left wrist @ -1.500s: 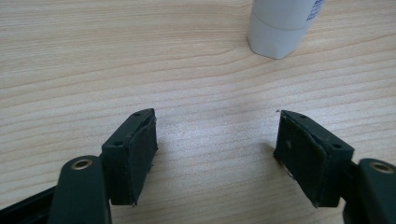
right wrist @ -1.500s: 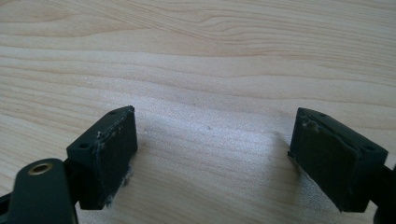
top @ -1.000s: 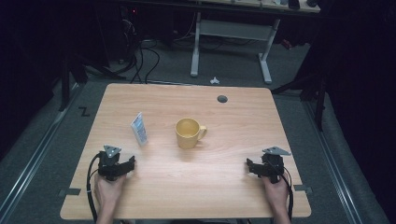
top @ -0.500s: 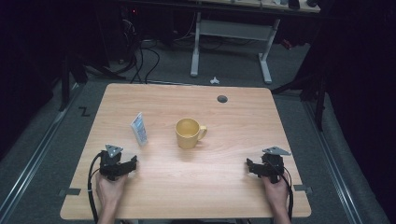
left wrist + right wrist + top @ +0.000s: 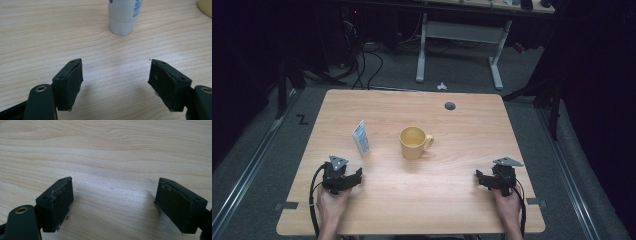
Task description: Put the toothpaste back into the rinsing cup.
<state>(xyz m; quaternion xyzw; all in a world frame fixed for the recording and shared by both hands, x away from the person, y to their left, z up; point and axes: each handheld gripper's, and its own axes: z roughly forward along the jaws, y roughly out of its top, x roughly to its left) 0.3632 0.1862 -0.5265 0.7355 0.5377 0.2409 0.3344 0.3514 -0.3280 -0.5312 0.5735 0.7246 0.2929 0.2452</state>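
A yellow mug [image 5: 413,142] stands upright near the middle of the wooden table [image 5: 472,125], handle to the right. Left of it stands a small white tube with blue print [image 5: 361,138], cap down. My left gripper [image 5: 353,176] rests near the front left, held by a hand. In the left gripper view my left gripper [image 5: 116,75] is open; its jaws have just been closing a little, with nothing between them. The tube [image 5: 124,16] is ahead of it and the mug's edge [image 5: 206,6] at top right. My right gripper [image 5: 482,179] lies at the front right, open [image 5: 115,195] over bare wood.
A dark round grommet [image 5: 450,106] sits in the table's far edge area. Behind the table stands a white desk frame [image 5: 457,35], with cables [image 5: 362,60] on the grey floor. The surroundings are dark.
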